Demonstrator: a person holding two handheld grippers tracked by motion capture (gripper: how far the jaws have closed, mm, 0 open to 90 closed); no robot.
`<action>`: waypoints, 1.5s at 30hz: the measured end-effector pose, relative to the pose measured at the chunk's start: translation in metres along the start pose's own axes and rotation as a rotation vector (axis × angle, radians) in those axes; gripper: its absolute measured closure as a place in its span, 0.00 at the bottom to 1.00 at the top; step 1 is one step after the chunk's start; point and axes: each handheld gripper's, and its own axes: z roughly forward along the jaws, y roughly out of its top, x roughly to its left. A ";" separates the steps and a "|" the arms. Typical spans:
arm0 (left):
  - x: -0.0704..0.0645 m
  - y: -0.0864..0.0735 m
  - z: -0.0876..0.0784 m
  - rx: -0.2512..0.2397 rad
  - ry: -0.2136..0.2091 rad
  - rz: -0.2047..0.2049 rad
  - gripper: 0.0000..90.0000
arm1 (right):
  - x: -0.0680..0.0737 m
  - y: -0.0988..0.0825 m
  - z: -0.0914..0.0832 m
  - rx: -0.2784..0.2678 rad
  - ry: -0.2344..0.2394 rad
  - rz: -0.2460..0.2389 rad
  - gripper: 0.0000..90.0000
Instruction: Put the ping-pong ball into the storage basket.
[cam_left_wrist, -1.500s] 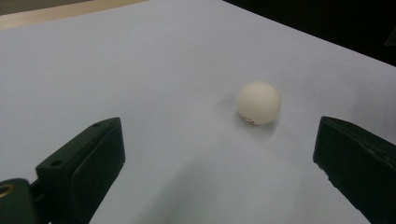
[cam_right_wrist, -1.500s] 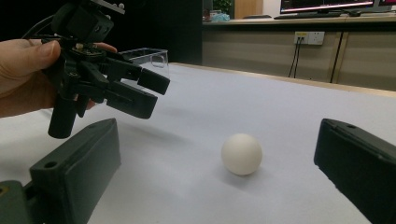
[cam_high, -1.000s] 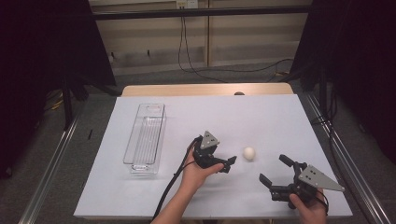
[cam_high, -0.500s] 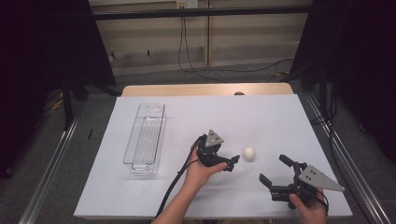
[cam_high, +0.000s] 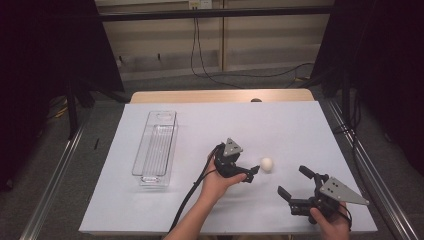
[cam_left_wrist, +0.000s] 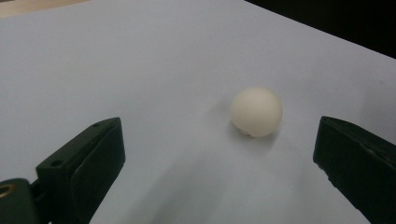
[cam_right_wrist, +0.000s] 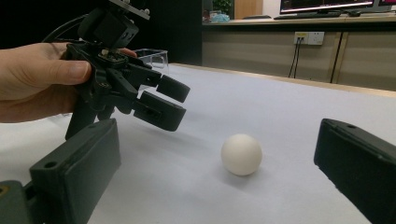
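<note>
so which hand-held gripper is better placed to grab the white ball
Left, probably. The left hand-held gripper is open right beside the white ball, jaws pointed at it. The right hand-held gripper, also open, sits farther back near the table's front edge.

No text, label, brand, number or sign can be read anywhere. The white ball (cam_left_wrist: 256, 112) carries a small dark mark low on its near side, too blurred to make out as letters.
</note>
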 end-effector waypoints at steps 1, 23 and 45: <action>0.000 0.000 0.001 0.000 0.000 -0.001 0.03 | 0.000 0.000 0.000 0.000 0.001 0.001 0.00; 0.000 0.006 0.005 0.008 -0.002 0.011 0.03 | 0.000 0.000 0.000 0.000 0.002 0.001 0.00; -0.009 0.010 0.019 0.039 -0.042 0.018 0.03 | 0.000 0.000 0.000 -0.003 0.000 -0.001 0.00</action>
